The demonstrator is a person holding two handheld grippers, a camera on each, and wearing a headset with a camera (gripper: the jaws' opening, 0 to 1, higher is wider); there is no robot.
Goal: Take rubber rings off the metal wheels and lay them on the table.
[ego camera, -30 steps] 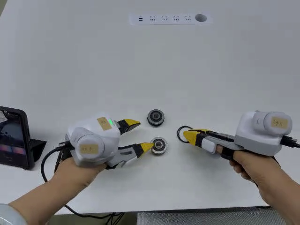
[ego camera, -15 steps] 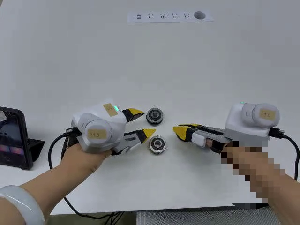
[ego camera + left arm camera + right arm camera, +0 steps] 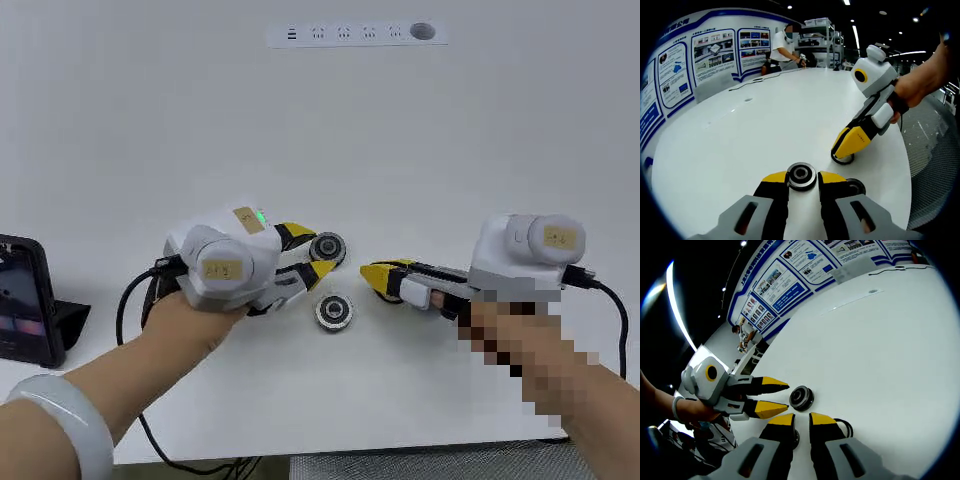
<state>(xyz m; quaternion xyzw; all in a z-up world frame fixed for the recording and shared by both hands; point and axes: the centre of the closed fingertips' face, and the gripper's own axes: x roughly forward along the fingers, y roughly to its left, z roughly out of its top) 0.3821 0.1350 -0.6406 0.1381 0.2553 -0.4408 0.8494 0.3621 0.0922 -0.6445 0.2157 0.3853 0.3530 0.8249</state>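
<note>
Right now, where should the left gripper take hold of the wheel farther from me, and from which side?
Take the far wheel by its round outer edge, one of the fingers on each opposite side. Come from the left, low along the table: the left gripper points straight at it, open, and the hub face stays clear.

At mid-frame the left tongs (image 3: 312, 251) gape at the upper wheel (image 3: 328, 247); the lower wheel (image 3: 334, 311) lies just below, with the right tongs (image 3: 374, 276) pinched together nearby.
</note>
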